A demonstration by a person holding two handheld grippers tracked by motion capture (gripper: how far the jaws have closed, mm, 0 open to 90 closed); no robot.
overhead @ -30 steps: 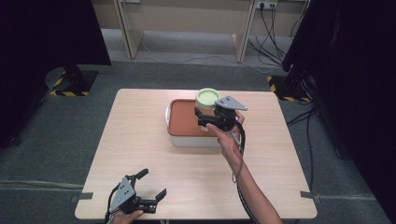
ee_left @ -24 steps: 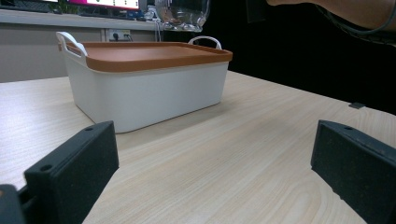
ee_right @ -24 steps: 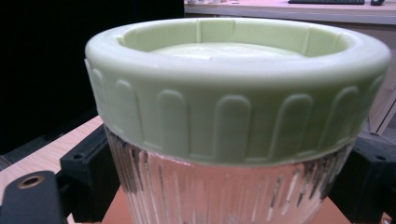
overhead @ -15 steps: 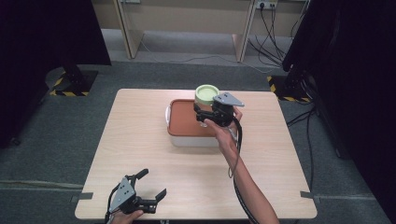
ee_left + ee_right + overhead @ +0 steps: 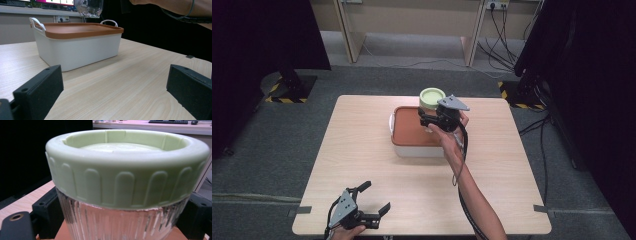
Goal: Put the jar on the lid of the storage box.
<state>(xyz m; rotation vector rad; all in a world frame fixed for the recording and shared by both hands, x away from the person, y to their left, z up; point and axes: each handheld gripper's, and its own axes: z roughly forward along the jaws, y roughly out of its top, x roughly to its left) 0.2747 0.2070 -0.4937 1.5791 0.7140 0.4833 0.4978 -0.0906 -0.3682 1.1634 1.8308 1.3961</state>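
Clamped on the ribbed clear jar (image 5: 120, 222) just under its green lid (image 5: 125, 167), the right claw (image 5: 432, 119) holds something rigid, probably slippery, while the left claw (image 5: 374, 200) gapes idle.

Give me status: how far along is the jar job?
Done: the right gripper is clamped on the ribbed clear jar just under its green lid, at the far edge of the white bin. In hand: the jar sits or hangs at the bin's orange lid; contact unclear. Left: wherever it goes next; left gripper open, idle.

jars: 1 (image 5: 432, 100) | lidded bins: 1 (image 5: 412, 137) | grippers: 2 (image 5: 428, 118) (image 5: 373, 200) | tables: 1 (image 5: 362, 150)
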